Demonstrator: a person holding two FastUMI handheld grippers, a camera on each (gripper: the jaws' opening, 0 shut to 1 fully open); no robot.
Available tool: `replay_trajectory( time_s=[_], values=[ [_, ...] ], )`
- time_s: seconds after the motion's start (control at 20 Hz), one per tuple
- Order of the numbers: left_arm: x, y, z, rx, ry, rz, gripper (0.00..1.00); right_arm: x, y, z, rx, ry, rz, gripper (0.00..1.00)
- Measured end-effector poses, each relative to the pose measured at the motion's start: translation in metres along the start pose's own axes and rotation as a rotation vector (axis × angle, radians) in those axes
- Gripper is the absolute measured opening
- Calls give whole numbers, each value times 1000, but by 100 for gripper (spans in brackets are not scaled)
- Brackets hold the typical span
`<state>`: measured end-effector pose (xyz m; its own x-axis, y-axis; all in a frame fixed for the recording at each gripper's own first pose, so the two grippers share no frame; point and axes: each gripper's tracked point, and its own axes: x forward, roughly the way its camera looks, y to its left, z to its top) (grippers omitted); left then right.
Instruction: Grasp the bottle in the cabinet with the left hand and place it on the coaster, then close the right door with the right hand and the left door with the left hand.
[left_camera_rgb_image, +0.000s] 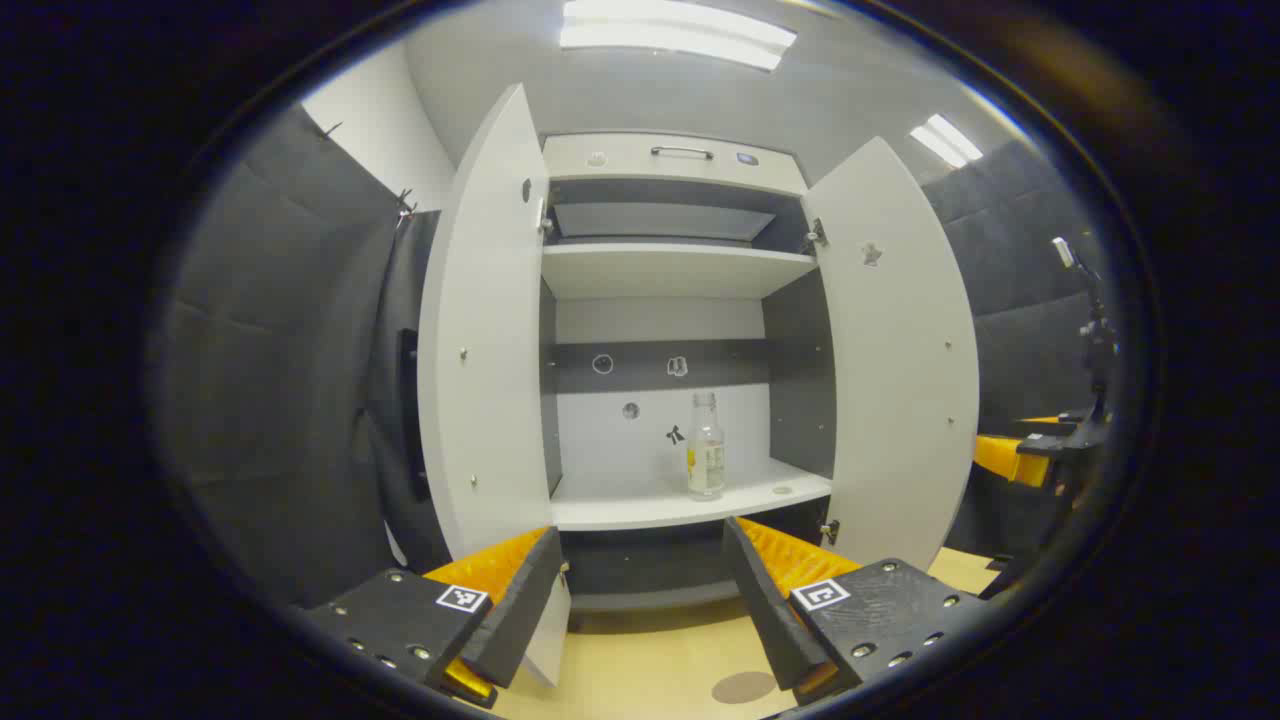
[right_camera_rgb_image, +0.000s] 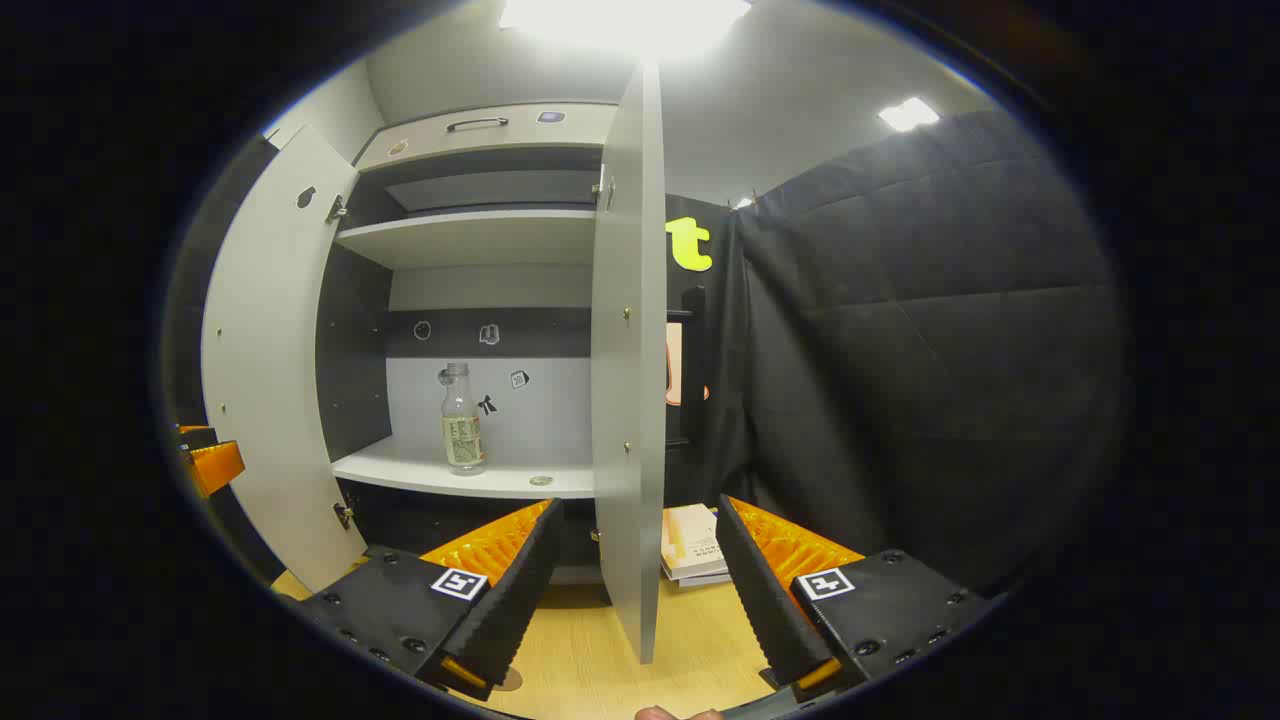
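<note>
We hold both grippers spread and empty, left gripper (left_camera_rgb_image: 640, 600) squared to the bottle (left_camera_rgb_image: 705, 447) standing ahead on the cabinet shelf (left_camera_rgb_image: 620, 505) for reach-in, right gripper (right_camera_rgb_image: 640, 590) straddling the right door (right_camera_rgb_image: 628, 400) edge.

Upright bottle (left_camera_rgb_image: 705, 446) in open cabinet (left_camera_rgb_image: 668, 270), seemingly uncapped

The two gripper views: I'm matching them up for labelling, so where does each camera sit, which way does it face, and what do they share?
Left gripper view: rides on the left tool, squarely facing the open cabinet; its own two fingers show at the bottom, spread apart.
Right gripper view: rides on the right tool, facing the edge of the right door; its own fingers show spread, books beyond.
Shared: the bottle on the lower shelf, and both open doors.
</note>
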<state>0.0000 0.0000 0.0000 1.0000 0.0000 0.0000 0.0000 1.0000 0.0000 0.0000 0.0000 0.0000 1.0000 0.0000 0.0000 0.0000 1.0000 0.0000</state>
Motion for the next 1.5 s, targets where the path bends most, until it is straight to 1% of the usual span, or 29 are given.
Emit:
replay_trajectory(
  time_s=[0.1,0.15,0.3,0.4,0.6,0.65,0.75,0.85,0.9,1.0,1.15,1.3,1.5],
  values=[
    [1,0,-7,-18,14,9,94,4,0,-3,10,19,-15,95],
    [3,-2,-9,-25,21,4,94,3,-2,-3,21,17,-27,97],
    [9,-7,-8,-34,20,-25,94,7,-6,-1,33,12,-78,96],
    [14,-10,-6,-26,20,-34,94,7,-6,2,40,14,-98,97],
    [16,-15,-4,-33,10,-48,94,6,-8,8,52,-6,-117,97],
    [18,-16,-6,-30,10,-48,94,8,-10,9,49,-10,-123,95],
    [20,-15,-6,-23,16,-44,94,8,-10,9,45,-3,-129,97],
    [25,-19,-5,-28,16,-58,94,8,-14,9,47,-9,-160,97],
    [27,-21,-5,-35,22,-69,94,10,-15,8,60,-4,-162,95],
    [32,-26,0,-46,12,-88,94,9,-20,3,80,10,-168,97],
    [51,-34,16,-33,-16,-119,94,12,-29,5,106,13,-193,97],
    [76,-42,32,-14,-32,-145,94,18,-47,10,115,8,-234,96],
    [111,-54,53,-43,-41,-192,94,30,-64,18,138,8,-277,96]
  ],
)
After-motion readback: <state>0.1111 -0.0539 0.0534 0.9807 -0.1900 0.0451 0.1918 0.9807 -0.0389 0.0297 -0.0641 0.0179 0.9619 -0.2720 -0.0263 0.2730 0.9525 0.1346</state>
